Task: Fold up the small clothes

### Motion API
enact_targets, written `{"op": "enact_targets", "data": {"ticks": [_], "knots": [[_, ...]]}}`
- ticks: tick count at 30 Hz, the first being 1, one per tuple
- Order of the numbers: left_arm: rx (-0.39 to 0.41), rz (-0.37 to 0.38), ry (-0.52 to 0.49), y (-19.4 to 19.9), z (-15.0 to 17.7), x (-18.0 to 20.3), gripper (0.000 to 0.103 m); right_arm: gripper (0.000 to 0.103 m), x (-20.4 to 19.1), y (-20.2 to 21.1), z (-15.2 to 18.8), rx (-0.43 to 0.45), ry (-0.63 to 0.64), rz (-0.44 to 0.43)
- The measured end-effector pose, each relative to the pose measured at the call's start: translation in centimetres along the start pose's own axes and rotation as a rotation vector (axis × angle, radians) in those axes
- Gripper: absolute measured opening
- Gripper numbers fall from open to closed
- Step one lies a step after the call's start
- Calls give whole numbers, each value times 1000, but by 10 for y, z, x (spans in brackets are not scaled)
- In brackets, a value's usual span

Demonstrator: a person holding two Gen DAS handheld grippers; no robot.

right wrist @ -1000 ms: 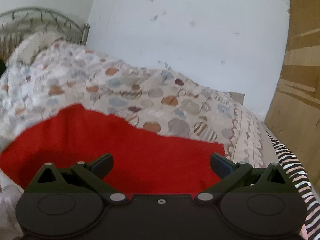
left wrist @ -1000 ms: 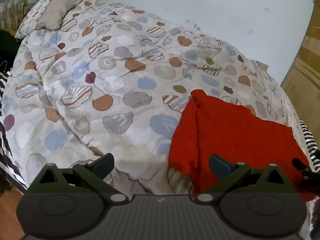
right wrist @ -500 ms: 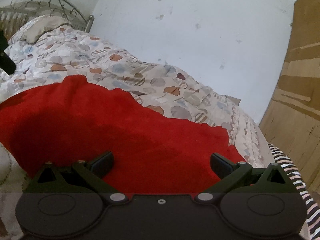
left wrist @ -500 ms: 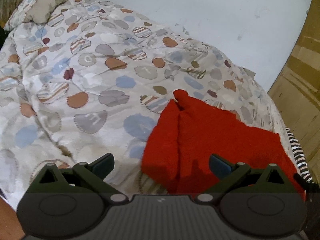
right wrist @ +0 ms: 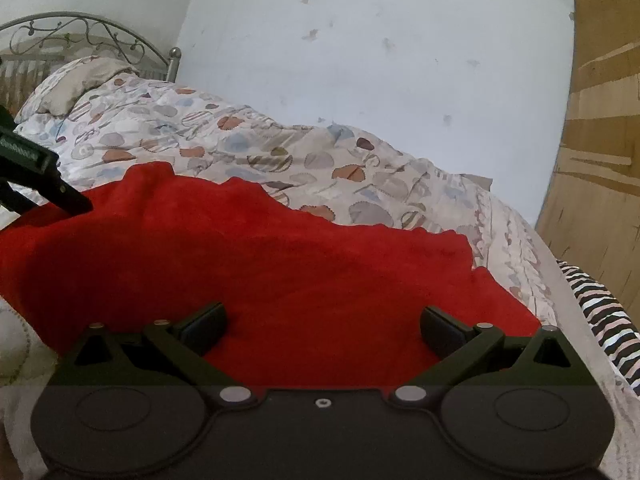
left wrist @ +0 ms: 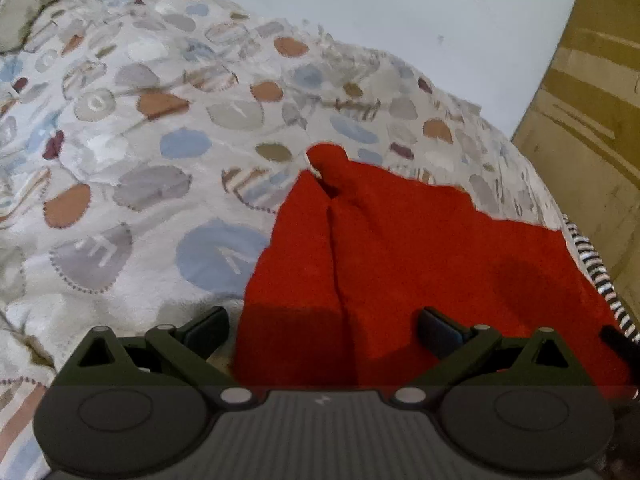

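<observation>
Red cloth (left wrist: 420,264) lies on the quilt (left wrist: 160,160); both tongs, left (left wrist: 322,330) and right (right wrist: 322,326), gape wide, empty; better pinch near corners evenly.

text: none legible | duvet (left wrist: 160,168) patches: letter-like marks, unreadable

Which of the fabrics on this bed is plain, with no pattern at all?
The red cloth, lying in front of both open grippers. The quilt beneath it is covered in coloured blobs, and the fabric at the bed's right edge is striped.
</observation>
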State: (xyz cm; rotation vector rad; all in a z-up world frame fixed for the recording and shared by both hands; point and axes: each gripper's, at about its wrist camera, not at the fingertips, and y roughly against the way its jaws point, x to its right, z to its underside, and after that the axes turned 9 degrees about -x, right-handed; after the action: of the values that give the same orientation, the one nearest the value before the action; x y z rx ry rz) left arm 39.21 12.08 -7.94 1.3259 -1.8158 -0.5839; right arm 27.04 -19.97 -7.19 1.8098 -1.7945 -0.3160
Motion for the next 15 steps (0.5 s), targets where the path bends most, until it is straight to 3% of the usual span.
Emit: {"op": "enact_targets", "data": {"ticks": [5,8,12,15], "knots": [[-47,62,28,3,4,-7,97,102,-2,1,1,10,4,12],[-58,47,1,5,6,-5,87,102,-3,2,3,18,9,21],[-99,56,63,7,2,-7,63,103,-5,3,3,19,10,25],[-125,-11,76,15,-4,3,55,103,-5,3,3,21,13,30]]}}
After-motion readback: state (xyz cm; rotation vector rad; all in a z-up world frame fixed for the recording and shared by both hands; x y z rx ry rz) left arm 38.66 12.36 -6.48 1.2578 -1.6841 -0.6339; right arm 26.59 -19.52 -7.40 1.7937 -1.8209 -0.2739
